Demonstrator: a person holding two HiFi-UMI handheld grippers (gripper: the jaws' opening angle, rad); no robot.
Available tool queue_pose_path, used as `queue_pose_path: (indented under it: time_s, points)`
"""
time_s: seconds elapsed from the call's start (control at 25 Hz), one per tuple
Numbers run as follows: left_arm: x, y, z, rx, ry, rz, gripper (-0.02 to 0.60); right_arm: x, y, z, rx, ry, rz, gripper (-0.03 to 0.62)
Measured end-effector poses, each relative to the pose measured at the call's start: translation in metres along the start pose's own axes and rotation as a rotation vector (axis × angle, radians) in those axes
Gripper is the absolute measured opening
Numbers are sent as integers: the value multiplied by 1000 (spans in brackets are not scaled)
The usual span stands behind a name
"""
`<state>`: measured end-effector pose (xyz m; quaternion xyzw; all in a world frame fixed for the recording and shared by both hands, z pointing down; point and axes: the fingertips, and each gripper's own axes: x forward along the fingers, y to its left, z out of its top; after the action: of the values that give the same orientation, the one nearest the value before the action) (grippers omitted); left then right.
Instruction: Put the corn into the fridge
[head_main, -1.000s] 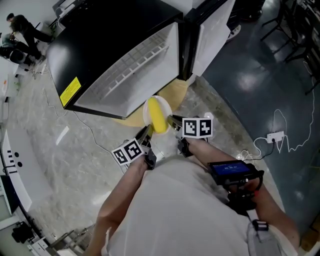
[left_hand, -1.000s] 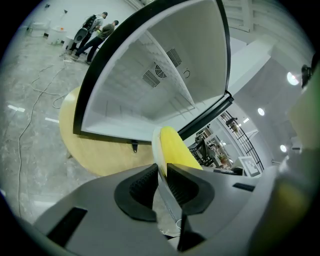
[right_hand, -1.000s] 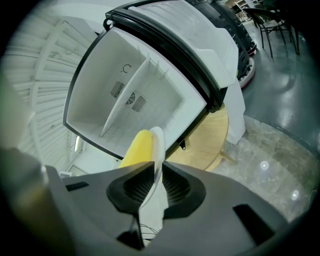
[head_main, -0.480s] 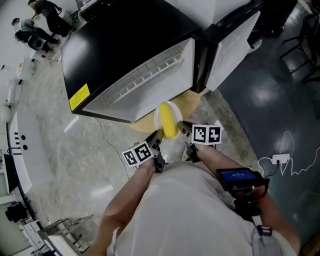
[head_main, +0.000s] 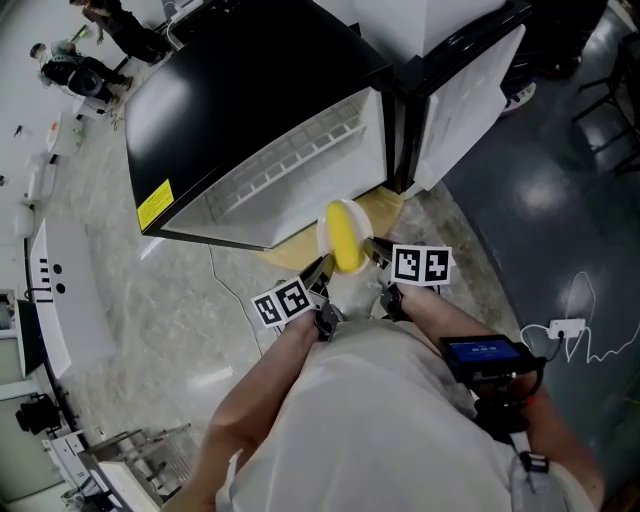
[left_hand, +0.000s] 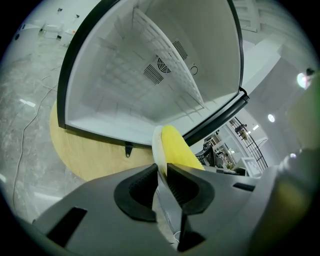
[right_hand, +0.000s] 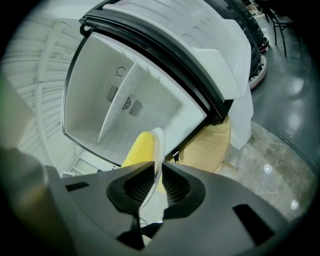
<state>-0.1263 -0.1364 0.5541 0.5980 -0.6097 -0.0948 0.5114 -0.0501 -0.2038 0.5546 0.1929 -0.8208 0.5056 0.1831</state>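
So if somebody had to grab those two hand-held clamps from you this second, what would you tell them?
The left gripper is shut on one edge of the plate.
The right gripper is shut on the opposite edge of the plate.
The corn lies on the plate, which is held in the air between both grippers, facing the fridge.
Done: the fridge is open and the corn is lifted in front of it.
Left: carry the plate in level, set it down inside, then open both grippers and draw back.
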Motion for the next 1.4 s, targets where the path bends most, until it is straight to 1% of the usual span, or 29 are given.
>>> queue_pose_path:
  time_s: [0.28, 0.44, 0.6, 0.84, 1.08, 1.4]
  points:
    - [5, 2, 10, 2, 3, 19, 61, 8, 1, 10, 13, -8, 14, 52]
    - [6, 6, 21, 31, 11, 29, 62, 16, 2, 13, 18, -20, 14, 52]
    - [13, 12, 31, 48, 20, 20, 62, 27, -1, 17, 24, -32, -2, 52]
    - [28, 31, 41, 32, 43, 8, 62, 47, -9, 23, 26, -13, -42, 52]
    - [41, 36, 53, 59, 53, 24, 61, 59, -15, 32, 30, -16, -66, 52]
    - [62, 48, 67, 61, 70, 43, 62, 80, -26, 45, 45, -22, -96, 52]
